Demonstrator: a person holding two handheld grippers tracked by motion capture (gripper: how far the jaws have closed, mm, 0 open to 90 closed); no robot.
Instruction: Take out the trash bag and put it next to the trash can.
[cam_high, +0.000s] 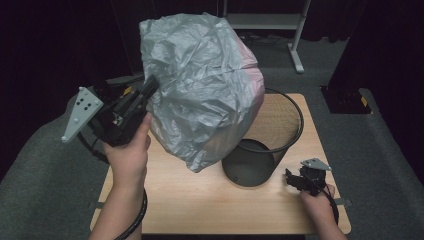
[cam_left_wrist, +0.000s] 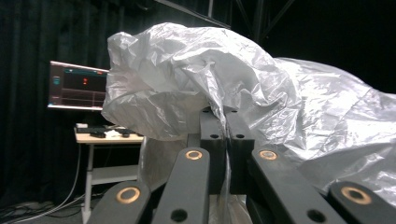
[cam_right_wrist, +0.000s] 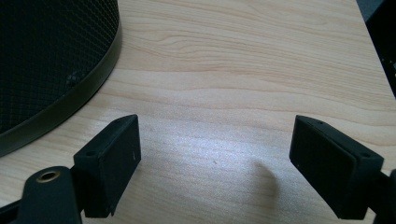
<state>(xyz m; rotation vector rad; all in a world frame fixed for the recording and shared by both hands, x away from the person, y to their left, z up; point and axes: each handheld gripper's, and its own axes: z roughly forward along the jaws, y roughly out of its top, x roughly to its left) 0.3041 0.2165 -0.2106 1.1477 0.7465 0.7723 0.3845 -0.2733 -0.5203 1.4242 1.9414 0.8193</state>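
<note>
A large grey plastic bag (cam_high: 200, 85) billows in the air above the left half of the table, hanging over the rim of a black mesh waste bin (cam_high: 280, 130). My left gripper (cam_high: 150, 86) is raised at the left and shut on the bag's edge; in the left gripper view the film (cam_left_wrist: 243, 88) is pinched between the closed jaws of the left gripper (cam_left_wrist: 226, 116). My right gripper (cam_high: 292, 179) rests low on the table just right of the bin's base, open and holding nothing. In the right gripper view the right gripper (cam_right_wrist: 215, 144) stands wide over bare wood, with the bin wall (cam_right_wrist: 51, 65) at left.
The wooden table (cam_high: 200, 200) has free room in front of the bin. Dark curtains surround the area. A white desk frame (cam_high: 295, 30) stands behind the table. A lit monitor (cam_left_wrist: 77, 86) sits on a small desk in the left gripper view.
</note>
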